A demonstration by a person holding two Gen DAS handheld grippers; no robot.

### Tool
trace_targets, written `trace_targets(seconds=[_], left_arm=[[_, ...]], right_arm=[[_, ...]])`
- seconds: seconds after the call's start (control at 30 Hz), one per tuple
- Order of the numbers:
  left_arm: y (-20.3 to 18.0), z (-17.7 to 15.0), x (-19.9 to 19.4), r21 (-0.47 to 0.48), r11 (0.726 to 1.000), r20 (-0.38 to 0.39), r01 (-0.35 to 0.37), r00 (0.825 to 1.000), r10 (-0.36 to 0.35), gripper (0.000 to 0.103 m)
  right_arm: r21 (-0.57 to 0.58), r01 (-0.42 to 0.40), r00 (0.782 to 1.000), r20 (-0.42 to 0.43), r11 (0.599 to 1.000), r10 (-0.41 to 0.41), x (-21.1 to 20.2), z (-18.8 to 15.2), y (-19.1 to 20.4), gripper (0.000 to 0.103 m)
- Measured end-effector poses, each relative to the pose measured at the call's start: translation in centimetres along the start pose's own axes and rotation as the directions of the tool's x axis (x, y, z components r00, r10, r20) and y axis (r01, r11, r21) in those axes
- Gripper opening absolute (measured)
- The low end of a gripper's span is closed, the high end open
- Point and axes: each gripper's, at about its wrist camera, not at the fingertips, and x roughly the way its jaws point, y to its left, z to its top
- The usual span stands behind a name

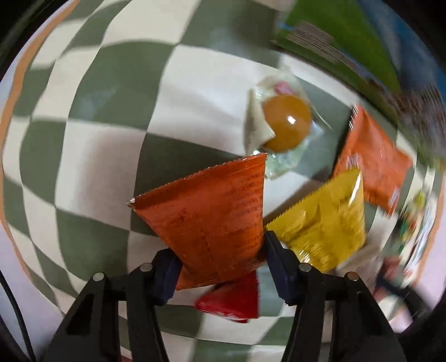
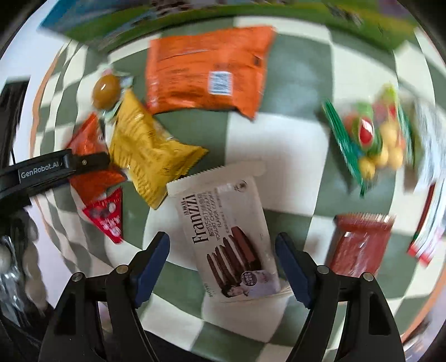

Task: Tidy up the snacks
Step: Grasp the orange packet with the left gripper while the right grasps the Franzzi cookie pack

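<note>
My left gripper (image 1: 220,261) is shut on a small orange snack packet (image 1: 211,222) and holds it above the checkered cloth (image 1: 111,156). Below it lie a yellow packet (image 1: 326,217), a red packet (image 1: 234,300), a clear-wrapped brown round snack (image 1: 284,125) and a large orange bag (image 1: 373,164). My right gripper (image 2: 223,261) is open, its fingers on either side of a white Franzzi biscuit packet (image 2: 231,239) lying on the cloth. The right wrist view also shows the left gripper (image 2: 83,163) with its orange packet (image 2: 92,181), the yellow packet (image 2: 147,156) and the large orange bag (image 2: 206,69).
A bag of colourful candies (image 2: 373,139) lies to the right, a red packet (image 2: 359,242) at lower right. A green box (image 2: 251,11) runs along the far edge; it also shows in the left wrist view (image 1: 343,36). A red triangular packet (image 2: 108,217) lies left.
</note>
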Motion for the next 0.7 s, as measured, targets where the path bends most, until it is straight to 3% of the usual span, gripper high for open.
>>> trace_targets(seconds=[0.1, 0.17, 0.2, 0.23, 0.3, 0.4, 0.47, 0.57, 0.7], left_arm=[[-1.8, -0.8, 0.2, 0.164, 0.982, 0.012, -0.09, 0.996, 0.089, 0.053], [-2.4, -1.2, 0.5, 0.233, 0.966, 0.006, -0.115, 0.993, 0.117, 0.053], [-2.6, -1.3, 0.7, 0.239, 0.965, 0.0, -0.111, 0.993, 0.115, 0.055], [-2.7, -1.4, 0.7, 0.227, 0.968, -0.003, -0.107, 0.994, 0.111, 0.056], [-1.6, -0.9, 1.2, 0.162, 0.985, -0.037, -0.064, 0.997, 0.071, 0.057], [0.4, -0.2, 1.8, 0.04, 0.999, -0.058, 0.01, 0.998, -0.007, 0.062], [1.2, 0.0, 2.1, -0.024, 0.999, -0.055, 0.048, 0.997, -0.049, 0.062], [1.7, 0.4, 2.2, -0.075, 0.994, -0.051, 0.075, 0.996, -0.079, 0.064], [1.4, 0.9, 2.4, -0.101, 0.992, -0.04, 0.076, 0.996, -0.081, 0.064]], right_arm=[[-0.086, 0.09, 0.995, -0.024, 0.992, -0.093, 0.8, 0.5, 0.7, 0.081], [-0.077, 0.108, 0.993, -0.041, 0.991, -0.111, 1.5, 0.9, 0.3, 0.079], [-0.044, 0.088, 0.995, -0.045, 0.995, -0.089, 2.0, 0.6, -0.3, 0.067], [0.022, 0.047, 0.998, -0.046, 0.999, -0.046, 2.2, 0.6, -1.2, 0.062], [0.165, -0.004, 1.0, -0.025, 0.986, 0.008, 2.2, 0.6, -3.0, 0.061], [0.354, -0.132, 0.991, 0.034, 0.926, 0.128, 1.6, 0.0, -5.8, 0.061], [0.376, -0.166, 0.985, 0.018, 0.912, 0.172, 1.7, 0.2, -6.6, 0.062], [0.332, -0.127, 0.991, 0.007, 0.935, 0.132, 1.8, -0.3, -6.2, 0.067], [0.318, -0.099, 0.994, -0.003, 0.943, 0.106, 2.2, -0.2, -4.4, 0.068]])
